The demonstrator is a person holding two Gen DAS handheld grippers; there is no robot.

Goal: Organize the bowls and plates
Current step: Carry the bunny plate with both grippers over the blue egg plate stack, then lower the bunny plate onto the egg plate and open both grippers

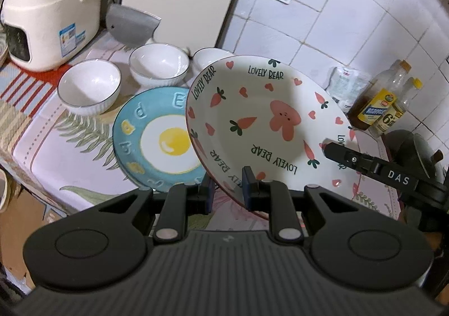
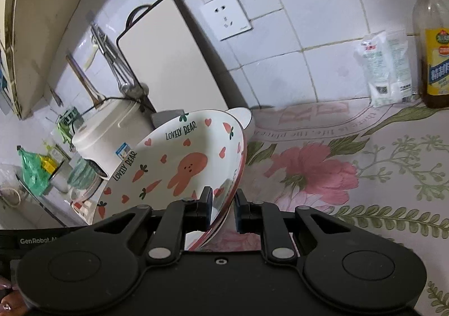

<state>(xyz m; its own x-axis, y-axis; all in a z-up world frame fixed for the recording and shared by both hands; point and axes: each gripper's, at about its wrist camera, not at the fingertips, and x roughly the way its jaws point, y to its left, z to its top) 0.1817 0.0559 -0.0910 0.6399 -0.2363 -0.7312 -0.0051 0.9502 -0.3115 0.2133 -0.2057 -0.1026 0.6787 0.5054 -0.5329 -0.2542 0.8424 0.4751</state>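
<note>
A white Lovely Bear plate [image 1: 261, 119] with carrots and hearts is held tilted above the counter. My left gripper [image 1: 228, 189] is shut on its near rim. My right gripper [image 2: 223, 203] is shut on its opposite rim [image 2: 179, 164]; that gripper's finger also shows in the left wrist view [image 1: 345, 156]. A blue egg plate [image 1: 151, 144] lies flat on the counter to the left, partly under the held plate. Three white bowls [image 1: 89, 86] [image 1: 158, 63] [image 1: 207, 56] stand behind it, the third mostly hidden.
A cream rice cooker [image 1: 50, 13] stands at the back left, a cleaver [image 1: 132, 24] and cutting board [image 2: 168, 57] lean on the wall. Oil bottles [image 1: 378, 97] and a white bag [image 2: 387, 69] stand at the right. A dark pot [image 1: 415, 153] sits far right. The floral cloth [image 2: 336, 175] covers the counter.
</note>
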